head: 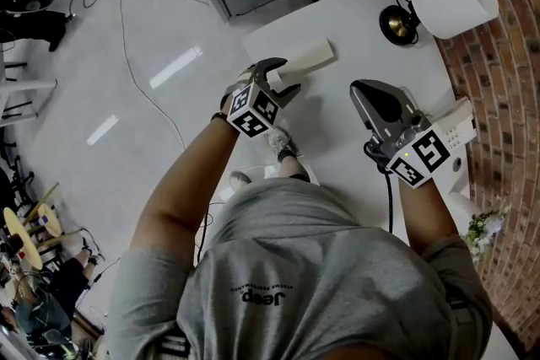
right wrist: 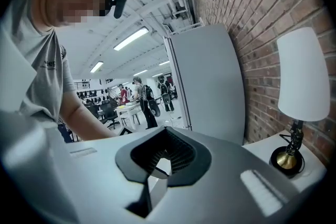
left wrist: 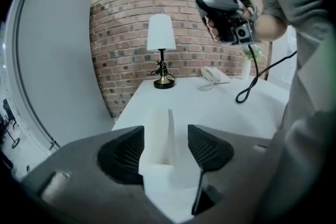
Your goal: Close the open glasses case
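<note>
Loosely, glasses case (head: pixel 308 56) between left hand-held gripper (left wrist: pixel 165 138) jaws.

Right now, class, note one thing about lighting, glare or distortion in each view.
Head view: even light, with glare streaks on the floor. Left gripper view: fisheye bends the brick wall, corners black; the white glasses case barely stands out from the white table. Right gripper view: ceiling lights glare white, and the edges are dark.

Head view looks steeply down; all three views share the lamp (left wrist: pixel 160 34).
</note>
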A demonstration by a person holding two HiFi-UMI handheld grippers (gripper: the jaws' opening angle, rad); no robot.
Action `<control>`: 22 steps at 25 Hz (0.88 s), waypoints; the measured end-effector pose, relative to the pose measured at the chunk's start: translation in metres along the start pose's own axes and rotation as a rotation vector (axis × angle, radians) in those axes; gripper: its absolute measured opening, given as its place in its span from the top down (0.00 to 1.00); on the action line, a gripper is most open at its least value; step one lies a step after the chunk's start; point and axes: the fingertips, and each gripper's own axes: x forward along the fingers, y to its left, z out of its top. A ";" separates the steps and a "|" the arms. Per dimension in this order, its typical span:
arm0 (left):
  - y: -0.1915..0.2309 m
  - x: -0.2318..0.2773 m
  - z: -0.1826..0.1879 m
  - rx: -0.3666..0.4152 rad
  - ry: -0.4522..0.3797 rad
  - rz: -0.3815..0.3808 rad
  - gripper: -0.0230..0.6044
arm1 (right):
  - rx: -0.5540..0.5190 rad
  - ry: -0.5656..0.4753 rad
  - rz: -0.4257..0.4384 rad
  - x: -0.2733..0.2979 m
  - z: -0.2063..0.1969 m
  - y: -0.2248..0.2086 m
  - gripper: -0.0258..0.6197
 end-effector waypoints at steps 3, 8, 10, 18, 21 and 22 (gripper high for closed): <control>0.000 -0.025 0.016 -0.032 -0.054 0.017 0.56 | -0.009 -0.002 0.012 0.005 0.006 0.008 0.94; 0.014 -0.086 0.037 -0.114 -0.167 0.104 0.61 | -0.038 0.007 0.053 0.023 0.013 0.030 0.94; 0.021 -0.117 0.041 -0.150 -0.207 0.150 0.65 | -0.053 0.007 0.076 0.034 0.019 0.039 0.94; 0.021 -0.251 0.045 -0.219 -0.350 0.330 0.85 | -0.100 0.011 0.167 0.071 0.042 0.093 0.94; 0.020 -0.305 0.042 -0.249 -0.407 0.410 0.92 | -0.118 0.018 0.206 0.088 0.049 0.119 0.94; 0.019 -0.323 0.040 -0.262 -0.425 0.435 0.93 | -0.123 0.020 0.219 0.094 0.051 0.128 0.94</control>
